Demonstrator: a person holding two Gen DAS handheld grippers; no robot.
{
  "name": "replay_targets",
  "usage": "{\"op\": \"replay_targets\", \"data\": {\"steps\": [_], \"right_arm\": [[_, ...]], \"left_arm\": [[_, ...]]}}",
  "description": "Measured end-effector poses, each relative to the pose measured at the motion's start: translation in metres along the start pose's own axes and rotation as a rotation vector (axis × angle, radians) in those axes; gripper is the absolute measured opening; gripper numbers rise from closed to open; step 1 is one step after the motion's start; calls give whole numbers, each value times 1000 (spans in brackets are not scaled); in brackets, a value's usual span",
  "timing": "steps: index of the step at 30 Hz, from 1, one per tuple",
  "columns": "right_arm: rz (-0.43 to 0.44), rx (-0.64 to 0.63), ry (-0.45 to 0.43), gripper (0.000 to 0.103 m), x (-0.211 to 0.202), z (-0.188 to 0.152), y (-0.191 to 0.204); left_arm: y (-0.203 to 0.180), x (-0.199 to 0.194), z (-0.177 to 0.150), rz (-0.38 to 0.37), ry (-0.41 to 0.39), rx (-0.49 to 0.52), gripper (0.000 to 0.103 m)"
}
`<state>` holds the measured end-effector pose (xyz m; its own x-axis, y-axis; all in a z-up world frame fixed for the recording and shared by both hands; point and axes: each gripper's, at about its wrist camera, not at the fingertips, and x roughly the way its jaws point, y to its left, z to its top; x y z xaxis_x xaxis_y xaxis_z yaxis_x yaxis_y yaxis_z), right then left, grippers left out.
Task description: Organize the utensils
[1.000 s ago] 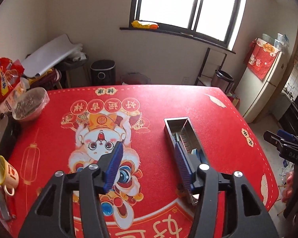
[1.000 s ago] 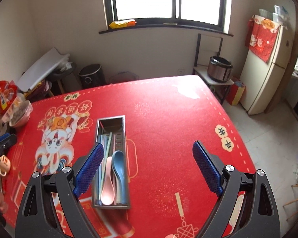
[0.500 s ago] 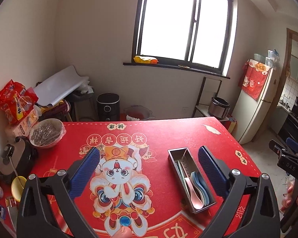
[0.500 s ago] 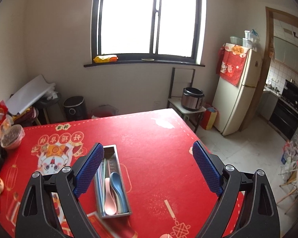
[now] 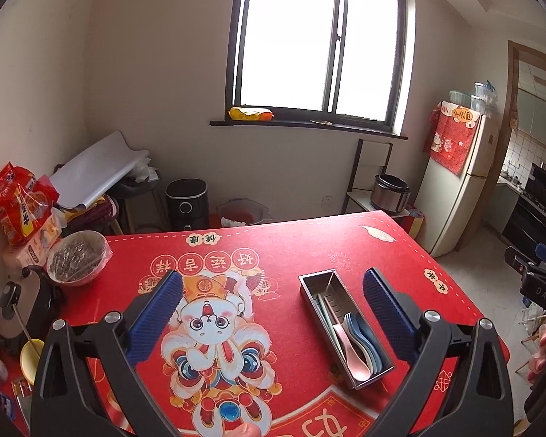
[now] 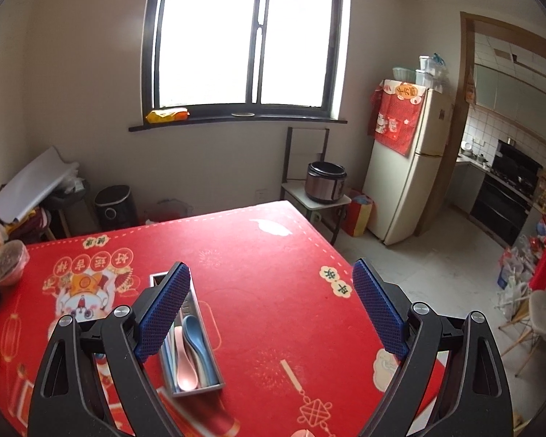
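Left gripper (image 5: 273, 304) and right gripper (image 6: 271, 298) both wide, holding nothing, raised above table (image 5: 309, 244); metal tray (image 5: 373, 378) holds pink spoon (image 5: 353, 355), blue spoons (image 5: 369, 346), near front right edge

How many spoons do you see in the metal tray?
3 visible: one pink spoon and two blue spoons beside it, all lying at the near end of the metal tray on the red table. More may be hidden beneath them.
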<state>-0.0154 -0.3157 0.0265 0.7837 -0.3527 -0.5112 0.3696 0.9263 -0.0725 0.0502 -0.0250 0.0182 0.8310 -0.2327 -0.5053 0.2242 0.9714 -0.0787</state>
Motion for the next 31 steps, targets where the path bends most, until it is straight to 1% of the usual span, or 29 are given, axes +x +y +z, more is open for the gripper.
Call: {"op": "replay_targets", "data": {"steps": [7, 14, 22, 31], "right_arm": [[-33, 15, -4, 88, -3, -4, -5], [-75, 32, 2, 88, -2, -6, -10], [-84, 37, 4, 88, -1, -5, -13], [-83, 38, 10, 88, 0, -7, -13]], "left_arm": [[-7, 4, -1, -11, 9, 37, 97], [-10, 7, -3, -31, 20, 48, 97], [-13, 5, -3, -42, 16, 51, 97], [-17, 5, -4, -30, 17, 60, 97]]}}
